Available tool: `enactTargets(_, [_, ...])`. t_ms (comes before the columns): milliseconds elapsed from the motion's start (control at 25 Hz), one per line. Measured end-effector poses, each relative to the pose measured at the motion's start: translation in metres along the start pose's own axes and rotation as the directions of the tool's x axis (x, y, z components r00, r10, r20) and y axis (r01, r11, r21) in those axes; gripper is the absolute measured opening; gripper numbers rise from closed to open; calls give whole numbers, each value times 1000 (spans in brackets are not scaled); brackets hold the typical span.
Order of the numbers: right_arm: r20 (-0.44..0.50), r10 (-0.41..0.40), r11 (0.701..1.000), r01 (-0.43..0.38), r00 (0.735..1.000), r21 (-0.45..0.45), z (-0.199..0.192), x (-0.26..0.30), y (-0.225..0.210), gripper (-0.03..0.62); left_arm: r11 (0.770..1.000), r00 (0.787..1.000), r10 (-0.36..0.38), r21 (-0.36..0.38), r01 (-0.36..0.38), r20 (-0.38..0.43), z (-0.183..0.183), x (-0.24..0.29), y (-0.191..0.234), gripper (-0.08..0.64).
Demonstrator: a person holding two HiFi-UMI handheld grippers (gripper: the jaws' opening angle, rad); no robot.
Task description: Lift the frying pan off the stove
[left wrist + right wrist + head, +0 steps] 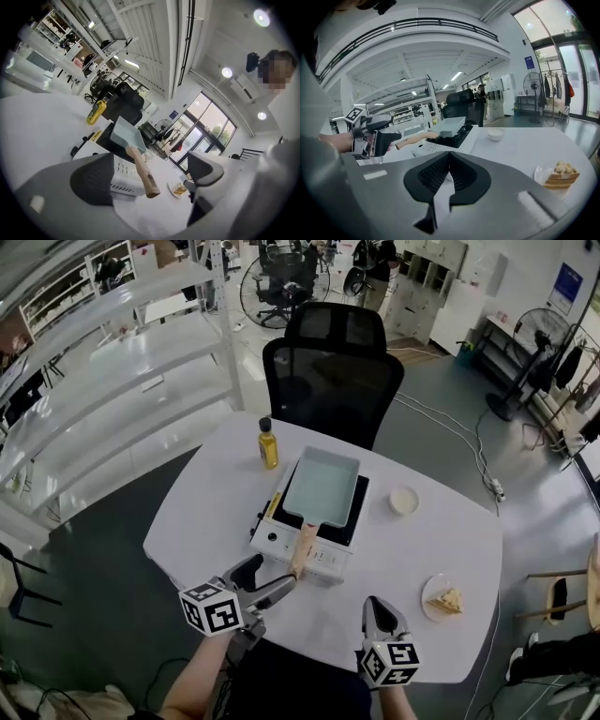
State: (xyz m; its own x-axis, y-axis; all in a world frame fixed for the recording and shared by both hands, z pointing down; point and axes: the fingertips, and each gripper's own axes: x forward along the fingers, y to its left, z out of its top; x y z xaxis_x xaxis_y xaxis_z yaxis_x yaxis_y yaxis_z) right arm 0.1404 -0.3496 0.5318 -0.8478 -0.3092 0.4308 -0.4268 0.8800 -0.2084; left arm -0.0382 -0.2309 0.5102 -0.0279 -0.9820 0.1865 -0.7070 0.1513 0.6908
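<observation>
White shelving (pixel 112 362) fills the upper left of the head view, and grey floor surrounds a rounded white table (pixel 211 498) with a black office chair (pixel 330 371) behind it. At the middle of the table sits a white stove (pixel 281 538) with a black top. The frying pan (pixel 322 486), rectangular and pale blue-green, rests on that top. Its wooden handle (pixel 304 547) reaches down the frame past the stove's front edge.

The left gripper (pixel 270 577) is at lower centre with its jaws wide apart and holding nothing. In the left gripper view the handle's end lies in line with the gap, just beyond the two dark pads (pixel 93 180). The right gripper (pixel 379 608) hangs over the table's near edge at lower right, well apart from the pan. Its jaws are pressed together with nothing between them.

A yellow oil bottle (pixel 268 444) stands upright just left of the pan's far corner. A small white bowl (pixel 404 500) sits right of the stove. A plate (pixel 429 606) with a piece of food (pixel 449 599) lies near the table's right edge, clear of the handle. A floor fan (pixel 536 345) stands at upper right.
</observation>
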Motion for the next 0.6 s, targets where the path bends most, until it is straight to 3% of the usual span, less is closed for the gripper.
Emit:
enactTargets(240, [-5,14,1000,-14,1000,-11,2,-1,-13,5,999,995,26,-29,-29,-98,-8,23,5,523])
enactTargets(360, [-6,19,1000,-19,1000,-11,3,-2,-18,5,993,987,-14,-118,-5,-161,-13,40,6,523])
enactTargets(480, [-24,28,1000,-28,999,-10,-2,-2,-20,5,975,985,-43,-223,5,-168,-14,52,9,522])
enactTargets(600, [-28,42,999,-43,999,-9,-2,3,-20,5,966,973,-56,-259,-3,-222,-16,63,17,522])
